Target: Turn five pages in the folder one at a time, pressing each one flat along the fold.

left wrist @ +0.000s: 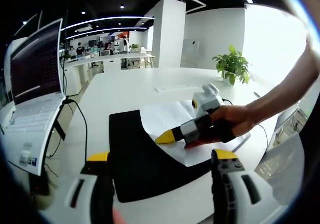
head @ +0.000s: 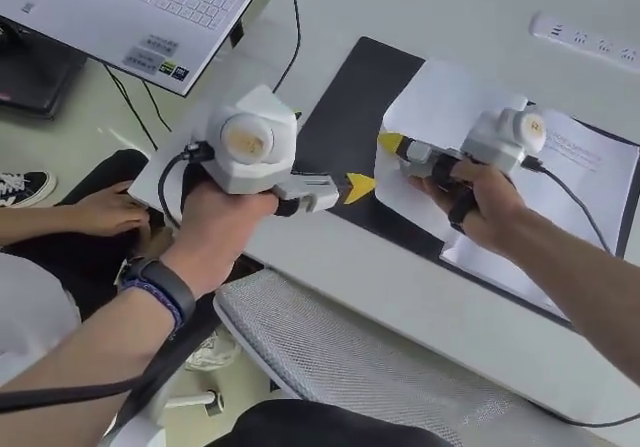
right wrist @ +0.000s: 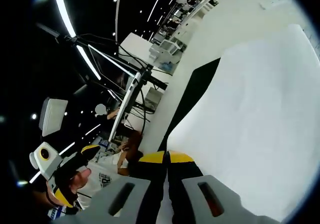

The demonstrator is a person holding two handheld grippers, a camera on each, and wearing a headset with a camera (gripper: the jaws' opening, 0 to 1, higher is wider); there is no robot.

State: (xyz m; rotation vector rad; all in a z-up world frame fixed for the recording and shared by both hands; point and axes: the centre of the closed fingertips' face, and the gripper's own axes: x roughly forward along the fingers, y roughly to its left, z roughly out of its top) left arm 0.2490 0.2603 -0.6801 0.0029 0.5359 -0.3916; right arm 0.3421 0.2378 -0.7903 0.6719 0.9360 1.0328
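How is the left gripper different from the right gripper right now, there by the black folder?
The left gripper has its jaws wide apart and holds nothing; the right gripper has its jaws closed on the edge of the white page. The left gripper sits at the edge of the black folder, pointing toward it; the right gripper is over the folder with the page lifted off it. Both have yellow jaw tips and white bodies.

We are in an open-plan office.
We see a long white surface point(head: 450, 7) carrying a laptop point(head: 150, 7) and a power strip point(head: 585, 39), a mesh chair point(head: 350, 357) beside it, rows of desks point(left wrist: 112, 59) behind, a potted plant point(left wrist: 232, 66) and strip lights point(left wrist: 115, 19) on a dark ceiling.
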